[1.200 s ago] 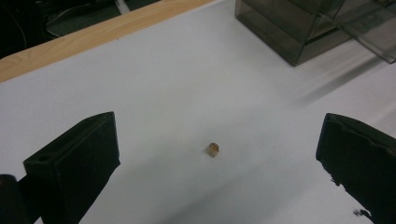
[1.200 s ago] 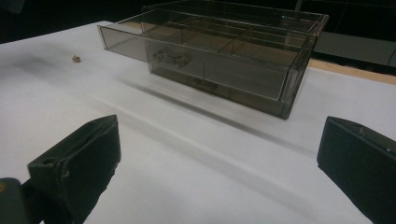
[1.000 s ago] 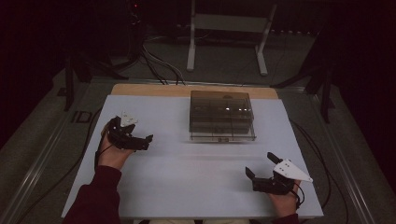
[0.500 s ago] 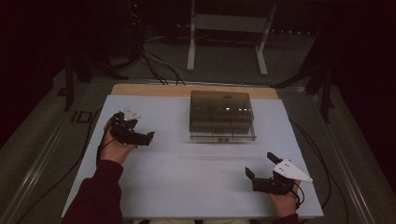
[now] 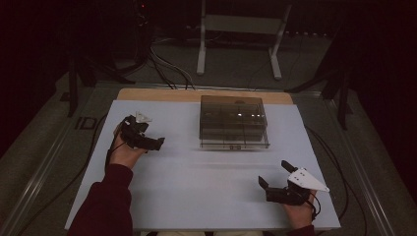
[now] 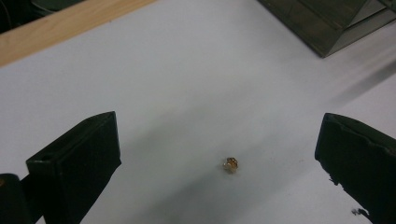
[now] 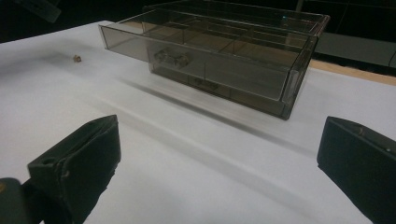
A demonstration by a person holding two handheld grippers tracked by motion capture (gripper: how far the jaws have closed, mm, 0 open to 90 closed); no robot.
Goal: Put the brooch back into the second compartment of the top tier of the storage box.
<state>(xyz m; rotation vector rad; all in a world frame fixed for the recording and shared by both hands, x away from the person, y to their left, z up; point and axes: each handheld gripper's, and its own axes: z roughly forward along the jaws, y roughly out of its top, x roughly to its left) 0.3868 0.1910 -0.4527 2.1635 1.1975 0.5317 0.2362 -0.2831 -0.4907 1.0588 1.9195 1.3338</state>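
Tabletop point(image 5: 196, 196) white, plain, with a light wood strip along the far edge. Small nut point(image 6: 231, 164) amber-gold, shiny. Drawer box point(image 5: 233, 123) smoky grey-brown, see-through, dividers same tint, near the far edge at the middle. Left claw point(image 6: 219, 154) matte black jaws; pale grey plate on top in the high view. Right claw point(image 7: 219, 158) black too, plate whitish grey. Sleeve point(image 5: 105, 206) dark maroon at the near-left corner. Surroundings mostly black, floor dull grey.

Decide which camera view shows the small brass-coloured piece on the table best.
The left gripper view: the small brass-coloured piece lies close, between the open tongs on the white table. The right gripper view shows it as a distant speck; the high view cannot resolve it.
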